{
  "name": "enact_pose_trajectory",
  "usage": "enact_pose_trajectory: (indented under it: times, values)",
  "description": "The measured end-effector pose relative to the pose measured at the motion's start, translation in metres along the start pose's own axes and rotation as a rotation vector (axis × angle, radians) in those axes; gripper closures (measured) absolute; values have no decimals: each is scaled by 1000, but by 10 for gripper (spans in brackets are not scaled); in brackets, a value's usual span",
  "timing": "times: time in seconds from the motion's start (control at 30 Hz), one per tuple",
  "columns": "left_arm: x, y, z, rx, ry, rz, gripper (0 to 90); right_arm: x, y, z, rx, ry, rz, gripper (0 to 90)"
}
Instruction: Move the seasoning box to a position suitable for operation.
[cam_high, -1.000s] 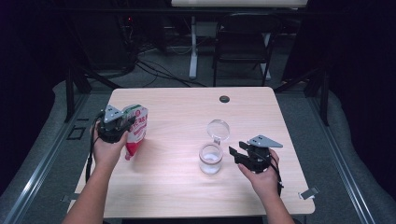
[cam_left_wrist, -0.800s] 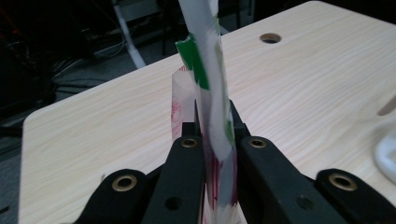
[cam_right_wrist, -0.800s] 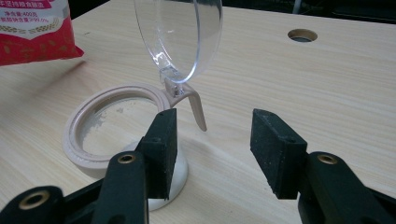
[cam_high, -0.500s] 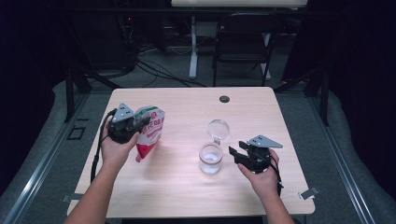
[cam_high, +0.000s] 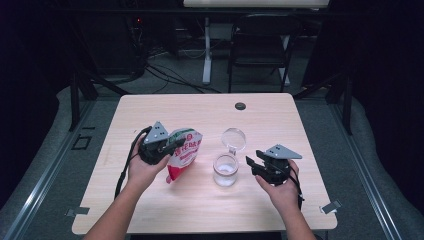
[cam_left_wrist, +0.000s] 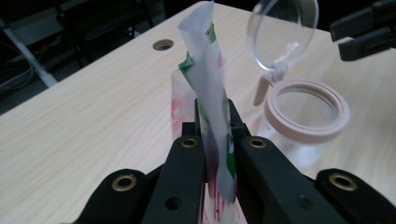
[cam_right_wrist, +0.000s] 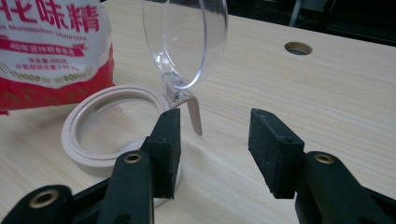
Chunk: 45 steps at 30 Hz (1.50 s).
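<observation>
Left gripper (cam_high: 167, 147), jaws clamped on seasoning pouch (cam_high: 182, 154), has carried it closer to open jar (cam_high: 225, 169); pouring next. Right gripper (cam_high: 256, 166) waits beside jar, jaws wide.

The left claw (cam_high: 170, 146) is gripping with its jaws pressed together, pointing right. The right claw (cam_high: 251, 165) is pointing left, jaws standing apart.

Wooden table (cam_high: 200, 200) under open glass jar (cam_high: 225, 170)
</observation>
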<state>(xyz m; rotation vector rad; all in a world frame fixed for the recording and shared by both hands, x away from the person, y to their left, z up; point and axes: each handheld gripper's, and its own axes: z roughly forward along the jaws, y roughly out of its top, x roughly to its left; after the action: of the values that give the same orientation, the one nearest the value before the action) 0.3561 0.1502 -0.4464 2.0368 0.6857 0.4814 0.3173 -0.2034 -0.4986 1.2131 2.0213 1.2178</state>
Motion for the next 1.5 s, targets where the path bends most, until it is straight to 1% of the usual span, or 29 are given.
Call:
enact_pose_trajectory:
  times: [0.03, 0.07, 0.2, 0.27, 0.3, 0.33, 0.37, 0.4, 0.47, 0.5, 0.67, 0.77, 0.83, 0.9, 1.03, 1.2, 1.27, 1.3, 1.4, 1.43, 1.47, 1.5]
  values:
    - [-2, -4, 0, -3, -14, 3, 900, 0, 0, 0, 0, 0, 0, 539]
    - [-4, -7, 0, -9, -23, 5, 900, 0, 1, 0, 11, 10, -3, 545]
    - [-10, -19, -6, -19, -47, 8, 900, 3, 4, -2, 31, 65, -5, 653]
    - [-12, -26, -7, -20, -58, 5, 900, 6, 8, -5, 40, 81, -30, 707]
    - [-13, -29, -7, -16, -60, 5, 900, 9, 11, -7, 35, 92, -42, 735]
    - [-14, -31, -7, -13, -61, 2, 900, 13, 17, -10, 30, 117, -58, 775]
    - [-14, -35, -6, -13, -67, -5, 900, 13, 17, -10, 30, 117, -58, 775]
    - [-15, -38, -6, -23, -74, -19, 900, 16, 20, -11, 22, 130, -65, 786]
    - [-16, -41, -6, -30, -89, -34, 900, 23, 27, -13, 13, 162, -86, 813]
    - [-17, -42, -6, -41, -89, -37, 900, 26, 30, -12, 11, 180, -97, 815]
    - [-23, -44, -4, -51, -91, -36, 887, 41, 45, -3, 35, 262, -140, 833]
    - [-25, -45, -3, -52, -95, -43, 886, 50, 52, 3, 34, 332, -161, 835]
    - [-25, -45, -3, -52, -95, -49, 884, 58, 54, 8, 40, 359, -183, 830]
    - [-25, -47, -3, -55, -95, -65, 881, 64, 55, 15, 48, 376, -205, 807]
    - [-25, -49, -2, -46, -87, -72, 879, 76, 57, 28, 61, 410, -237, 793]
    - [-25, -51, -2, -45, -81, -87, 876, 87, 56, 43, 87, 422, -287, 767]
    - [-26, -52, -2, -41, -77, -90, 875, 89, 55, 47, 85, 428, -289, 758]
    - [-26, -52, -2, -41, -76, -91, 872, 91, 56, 49, 83, 438, -290, 757]
    - [-28, -53, -3, -37, -70, -88, 870, 93, 56, 52, 83, 439, -294, 750]
    - [-28, -54, -4, -33, -67, -89, 869, 94, 56, 53, 80, 436, -298, 747]
    - [-29, -54, -4, -40, -63, -92, 868, 95, 56, 53, 80, 434, -302, 749]
    - [-29, -55, -4, -39, -61, -94, 866, 96, 57, 54, 82, 440, -311, 754]
